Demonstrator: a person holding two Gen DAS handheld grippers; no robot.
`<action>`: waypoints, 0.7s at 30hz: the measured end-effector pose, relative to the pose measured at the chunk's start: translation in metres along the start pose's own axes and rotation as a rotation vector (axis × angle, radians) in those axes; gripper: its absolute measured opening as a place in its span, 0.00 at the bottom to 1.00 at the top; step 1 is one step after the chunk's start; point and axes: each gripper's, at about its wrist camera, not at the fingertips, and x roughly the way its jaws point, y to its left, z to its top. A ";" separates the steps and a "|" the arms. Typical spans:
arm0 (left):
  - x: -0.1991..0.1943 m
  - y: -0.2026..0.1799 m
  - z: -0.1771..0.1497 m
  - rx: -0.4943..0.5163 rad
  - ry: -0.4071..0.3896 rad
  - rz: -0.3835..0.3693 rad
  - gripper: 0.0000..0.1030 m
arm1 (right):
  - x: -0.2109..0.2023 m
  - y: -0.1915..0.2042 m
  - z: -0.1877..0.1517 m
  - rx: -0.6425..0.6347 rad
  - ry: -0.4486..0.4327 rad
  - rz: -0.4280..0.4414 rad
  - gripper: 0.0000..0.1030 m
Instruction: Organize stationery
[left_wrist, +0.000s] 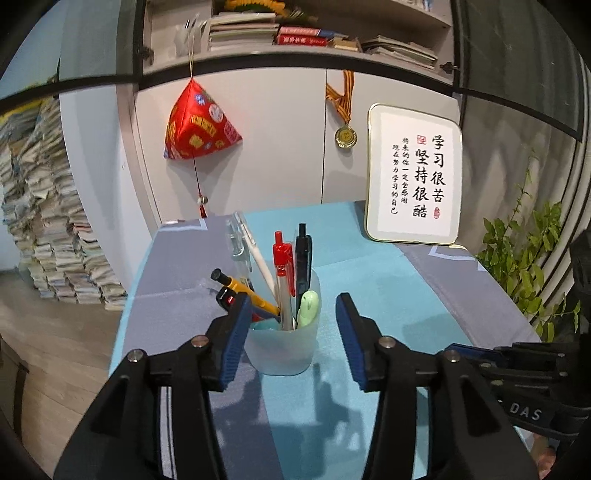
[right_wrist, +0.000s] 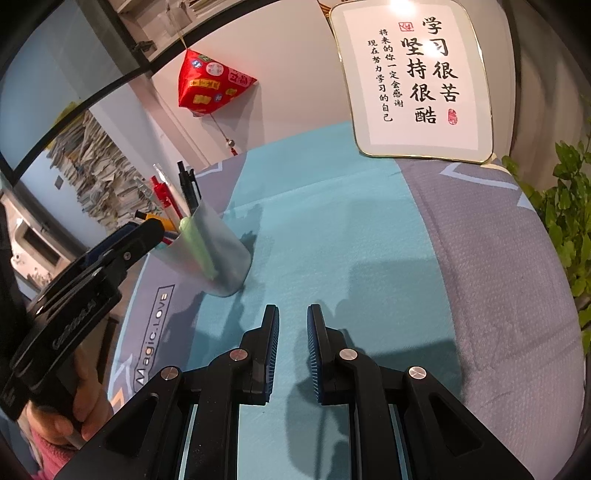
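The left tool (left_wrist: 291, 332) points down at the frosted plastic cup of pens (left_wrist: 282, 343) on the blue and grey cloth-covered bench (right_wrist: 332, 229) — its blue pads stand apart, gripping nothing; the right tool (right_wrist: 293, 354) hangs low over the cloth, nearly closed and empty; the cloth reads "Magic.LOVE" (right_wrist: 151, 336).

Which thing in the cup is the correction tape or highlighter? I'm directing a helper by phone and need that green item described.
On the teal and grey tablecloth stands a translucent cup full of pens. At its near rim, right of the red pen and below the black pen, sits the pale green item. It alone is short, stubby, rounded and light green.
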 end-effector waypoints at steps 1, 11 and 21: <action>-0.004 -0.001 -0.001 0.003 -0.009 0.003 0.50 | -0.001 0.001 0.000 -0.004 0.000 0.000 0.15; -0.046 0.005 -0.009 -0.023 -0.086 0.012 0.77 | -0.019 0.021 -0.006 -0.051 -0.027 -0.028 0.15; -0.082 0.006 -0.025 -0.030 -0.114 0.027 0.85 | -0.055 0.045 -0.020 -0.097 -0.110 -0.073 0.45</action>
